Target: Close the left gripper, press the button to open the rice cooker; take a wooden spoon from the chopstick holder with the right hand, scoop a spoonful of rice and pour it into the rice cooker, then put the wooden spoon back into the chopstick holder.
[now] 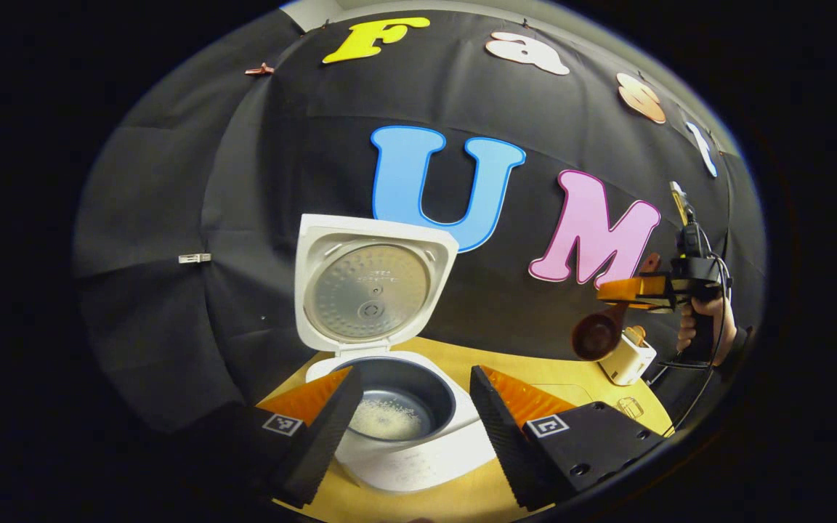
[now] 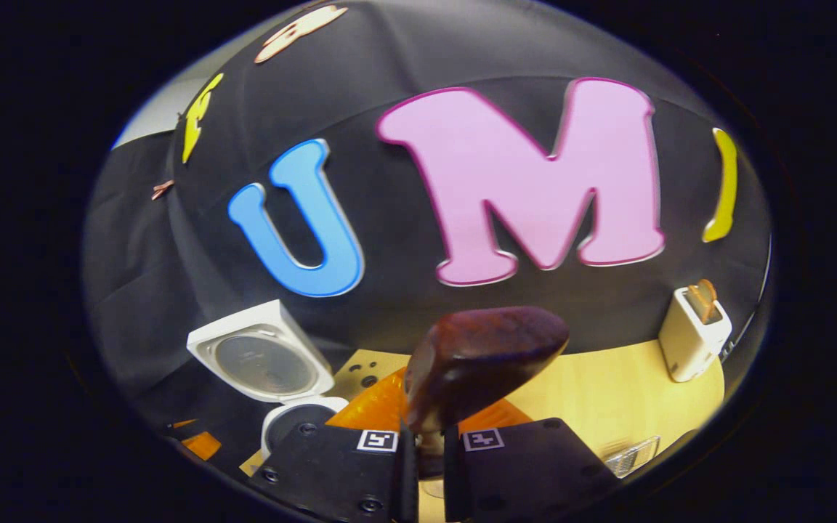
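spoon clamped in right gripper, left gripper gaping over rice cooker; carry it level to chopstick holder at table's far right corner; lower handle-first.

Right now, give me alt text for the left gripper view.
An open rice cooker with raised lid and some rice in its pot sits between the open left gripper fingers. Far right, the right gripper holds a wooden spoon above the chopstick holder.
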`<state>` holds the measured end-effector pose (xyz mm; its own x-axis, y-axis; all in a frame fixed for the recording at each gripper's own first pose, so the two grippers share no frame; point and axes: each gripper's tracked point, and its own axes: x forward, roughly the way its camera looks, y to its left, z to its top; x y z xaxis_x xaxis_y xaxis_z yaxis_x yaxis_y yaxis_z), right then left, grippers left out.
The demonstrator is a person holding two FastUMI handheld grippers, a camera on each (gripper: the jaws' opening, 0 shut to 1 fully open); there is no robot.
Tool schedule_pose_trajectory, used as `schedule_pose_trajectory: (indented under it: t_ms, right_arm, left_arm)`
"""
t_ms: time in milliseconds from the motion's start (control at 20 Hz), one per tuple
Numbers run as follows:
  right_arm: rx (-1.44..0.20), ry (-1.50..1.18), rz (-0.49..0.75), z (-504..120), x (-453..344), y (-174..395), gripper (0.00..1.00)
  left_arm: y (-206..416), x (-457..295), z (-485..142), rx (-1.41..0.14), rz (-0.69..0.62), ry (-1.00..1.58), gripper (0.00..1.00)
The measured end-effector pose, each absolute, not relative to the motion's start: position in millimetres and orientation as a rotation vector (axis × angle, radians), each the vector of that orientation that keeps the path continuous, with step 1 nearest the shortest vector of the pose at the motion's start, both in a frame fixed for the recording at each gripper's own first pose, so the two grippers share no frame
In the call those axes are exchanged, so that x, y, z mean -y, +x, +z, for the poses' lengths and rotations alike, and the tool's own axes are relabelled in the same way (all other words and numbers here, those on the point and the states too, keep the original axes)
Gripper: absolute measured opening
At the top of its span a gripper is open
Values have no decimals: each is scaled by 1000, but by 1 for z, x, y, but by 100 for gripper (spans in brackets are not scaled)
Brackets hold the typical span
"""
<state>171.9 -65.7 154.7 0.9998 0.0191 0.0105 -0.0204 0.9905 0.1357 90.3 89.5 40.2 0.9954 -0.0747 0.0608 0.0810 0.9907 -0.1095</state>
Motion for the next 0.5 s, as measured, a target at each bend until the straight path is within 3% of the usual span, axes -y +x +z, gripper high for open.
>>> schedule_pose_trajectory:
  t_ms: [50, 250, 300, 500]
  right_arm:
    - [11, 145, -7, 154, 88, 168, 18]
    - [4, 175, -109, 140, 167, 155, 18]
    - [-3, 180, -131, 135, 185, 151, 18]
    - [-46, 196, -193, 107, 240, 141, 18]
  left_arm:
    - [92, -88, 40, 52, -71, -109, 96]
    - [95, -94, 36, 30, -12, -117, 96]
    - [95, -95, 35, 21, 0, -123, 92]
    - [94, -96, 28, -8, 45, -130, 96]
